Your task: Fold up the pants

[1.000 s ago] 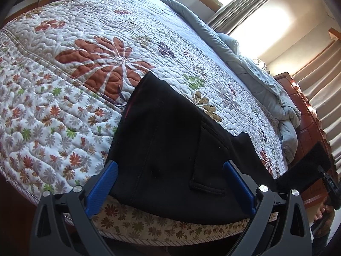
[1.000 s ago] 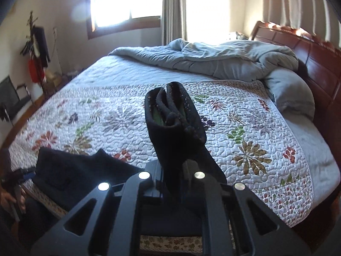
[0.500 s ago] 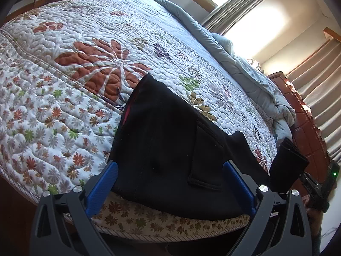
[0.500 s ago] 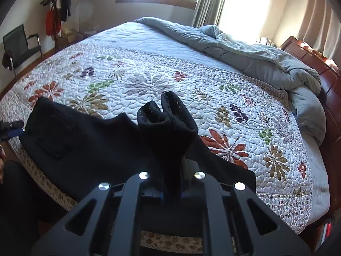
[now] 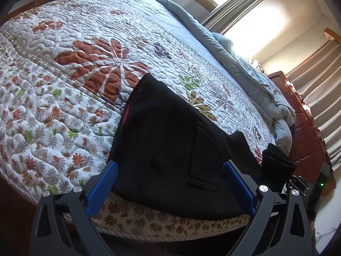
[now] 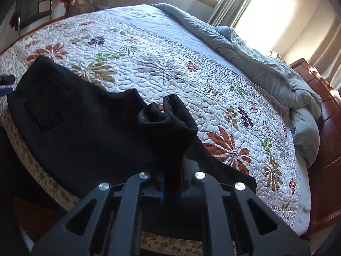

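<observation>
Right gripper [image 6: 170,183]: jaws pinched tight on a bunched leg end of the black pants [image 6: 85,132], which stands up dark at centre frame in the right wrist view.
Left gripper [image 5: 170,177]: blue fingers [image 5: 102,185] spread wide, one either side of the waist part at bottom centre, gripping nothing.
Pants position: spread flat along the near edge of the bed, filling the lower middle of the left wrist view; a back pocket shows at lower centre.
Step in hand: probably carrying the leg end over toward the waist to make the lengthwise fold.
Next move calls for: laying the hems square on the waistband, letting go, then smoothing the crease.
Surface: floral quilted bedspread [image 5: 85,68], soft and bumpy, covering most of both frames.
Room: rumpled grey-blue duvet [image 6: 266,64] at upper right, wooden headboard [image 6: 328,128] at right edge, sunlit curtains [image 5: 245,6] along the top.
</observation>
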Demonstrator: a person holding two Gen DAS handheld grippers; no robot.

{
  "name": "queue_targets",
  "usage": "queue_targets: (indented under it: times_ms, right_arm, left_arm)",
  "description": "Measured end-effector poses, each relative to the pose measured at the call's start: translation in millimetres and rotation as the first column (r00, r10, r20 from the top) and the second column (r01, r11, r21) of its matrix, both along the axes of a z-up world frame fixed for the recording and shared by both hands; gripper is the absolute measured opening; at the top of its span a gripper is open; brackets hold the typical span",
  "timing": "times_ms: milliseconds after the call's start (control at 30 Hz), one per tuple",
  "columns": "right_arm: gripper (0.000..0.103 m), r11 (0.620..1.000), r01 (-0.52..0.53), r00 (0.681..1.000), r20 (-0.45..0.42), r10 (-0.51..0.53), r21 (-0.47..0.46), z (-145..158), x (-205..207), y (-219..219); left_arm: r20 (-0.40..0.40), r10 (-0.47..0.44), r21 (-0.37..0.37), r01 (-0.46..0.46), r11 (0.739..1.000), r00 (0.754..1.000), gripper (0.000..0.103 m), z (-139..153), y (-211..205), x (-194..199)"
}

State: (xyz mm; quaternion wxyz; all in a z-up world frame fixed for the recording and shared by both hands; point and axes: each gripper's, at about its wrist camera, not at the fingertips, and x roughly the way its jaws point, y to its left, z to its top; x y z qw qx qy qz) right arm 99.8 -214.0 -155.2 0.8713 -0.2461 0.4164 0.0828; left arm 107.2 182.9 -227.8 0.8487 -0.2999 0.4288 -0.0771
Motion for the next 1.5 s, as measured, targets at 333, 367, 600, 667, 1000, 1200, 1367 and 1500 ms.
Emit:
queue_targets:
  times_ms: [333, 367, 600, 667, 1000, 1200, 1367, 1500]
  right_arm:
    - [0.009, 0.956, -0.109, 0.993, 0.009, 0.116, -0.272, -55.4, -18.1, 40.0]
    - [0.009, 0.947, -0.123, 0.991, 0.005, 0.130, -0.295, -61.0, -20.9, 42.7]
    - [0.010, 0.911, -0.179, 0.983, -0.021, 0.185, -0.371, -82.5, -28.9, 48.4]
    - [0.011, 0.904, -0.192, 0.981, -0.038, 0.192, -0.382, -88.8, -29.4, 50.5]
    - [0.044, 0.951, -0.284, 0.949, -0.175, 0.261, -0.124, -67.2, -40.5, 50.1]
    - [0.040, 0.916, -0.121, 0.922, -0.299, 0.246, 0.383, -15.6, -11.9, -2.9]
    - [0.030, 0.914, 0.010, 0.911, -0.381, 0.159, 0.406, -35.6, 16.6, -32.9]
    - [0.030, 0.915, 0.043, 0.872, -0.462, 0.161, 0.400, -67.4, 15.9, -34.3]
  left_arm:
    - [0.001, -0.004, -0.014, 0.004, 1.000, 1.000, 0.099, -0.6, 3.4, -1.9]
    - [0.001, -0.005, -0.016, 0.005, 1.000, 1.000, 0.099, -1.0, 3.7, -1.9]
    - [0.002, -0.011, -0.036, 0.011, 0.999, 1.000, 0.099, -1.8, 6.9, -1.9]
    - [0.002, -0.012, -0.041, 0.012, 0.999, 1.000, 0.099, -2.2, 8.1, -2.3]
    - [0.002, 0.028, -0.023, -0.028, 0.999, 1.000, 0.099, 14.5, 6.3, -9.6]
    - [0.005, 0.129, -0.143, -0.127, 0.981, 0.992, 0.099, 23.1, 1.9, -35.9]
    - [-0.059, 0.233, -0.274, -0.240, 0.931, 0.971, 0.099, 7.0, 1.4, -51.4]
    - [-0.076, 0.265, -0.263, -0.276, 0.925, 0.961, 0.099, 2.1, -2.2, -51.4]
